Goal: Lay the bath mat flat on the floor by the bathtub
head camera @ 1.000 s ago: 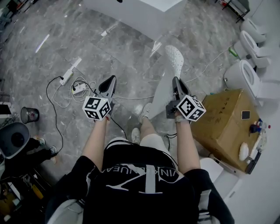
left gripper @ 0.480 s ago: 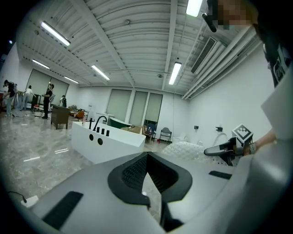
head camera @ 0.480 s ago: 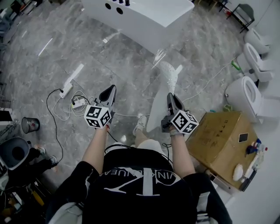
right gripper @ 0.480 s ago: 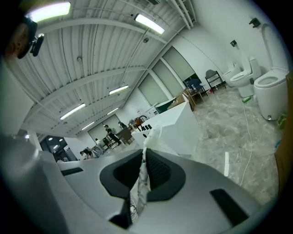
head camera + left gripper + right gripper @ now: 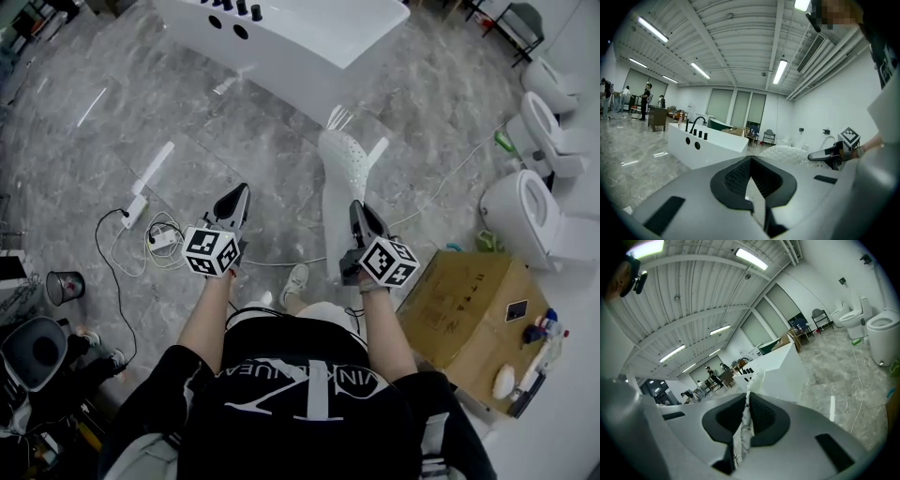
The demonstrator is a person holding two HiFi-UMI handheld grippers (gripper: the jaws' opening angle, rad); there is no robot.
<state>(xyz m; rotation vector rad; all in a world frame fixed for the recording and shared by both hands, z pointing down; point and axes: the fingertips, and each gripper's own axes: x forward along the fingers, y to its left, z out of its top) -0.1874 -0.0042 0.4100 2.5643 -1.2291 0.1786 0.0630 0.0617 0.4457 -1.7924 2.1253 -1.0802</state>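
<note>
A white bath mat [image 5: 342,169], dotted with small holes, hangs in the air over the grey marble floor. My right gripper [image 5: 355,208] is shut on its near edge. In the right gripper view the mat's edge [image 5: 742,427] stands pinched between the jaws of that gripper [image 5: 746,397]. My left gripper [image 5: 243,190] is held level to the left, apart from the mat, shut with nothing in it [image 5: 749,161]. The white bathtub [image 5: 281,37] with black taps stands ahead. From the left gripper view the mat [image 5: 787,152] shows beside the bathtub [image 5: 708,147].
A cardboard box [image 5: 469,295] sits close on the right, with toilets [image 5: 525,197] beyond it. A power strip and loose cables [image 5: 150,178] lie on the floor to the left, near a small bin [image 5: 58,286]. People stand far back [image 5: 645,101].
The bathtub has come further into view and closer. The hanging mat has swung from right of the gripper's line toward the left, with both grippers held as before.
</note>
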